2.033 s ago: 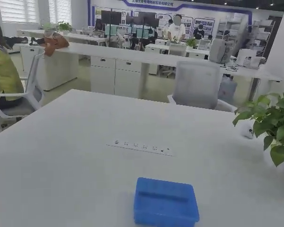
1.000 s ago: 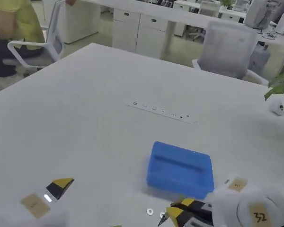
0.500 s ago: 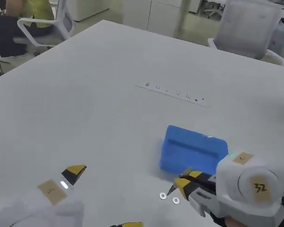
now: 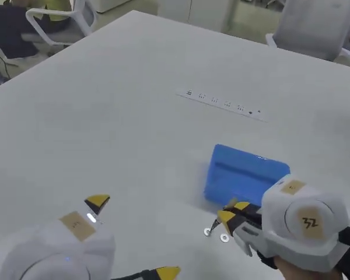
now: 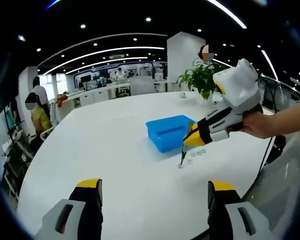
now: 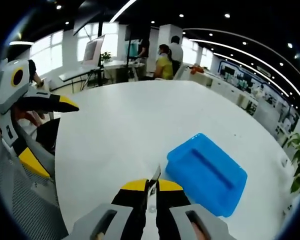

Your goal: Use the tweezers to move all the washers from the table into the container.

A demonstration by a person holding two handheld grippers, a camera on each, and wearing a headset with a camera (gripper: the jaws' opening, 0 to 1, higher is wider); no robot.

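Two claws work the near edge of the tabletop (image 4: pixel 105 116). The left claw (image 4: pixel 133 237) hovers at near left, jaws spread wide with nothing between them (probably parked clear of the work). At near right, the right claw (image 4: pixel 232 212) is clamped on the tweezers (image 4: pixel 213 226), angled down so their tips come right by the washers (image 4: pixel 224 238), which lie on the tabletop just ahead of it. Just beyond sits the blue container (image 4: pixel 248 169), close enough for a short carry.
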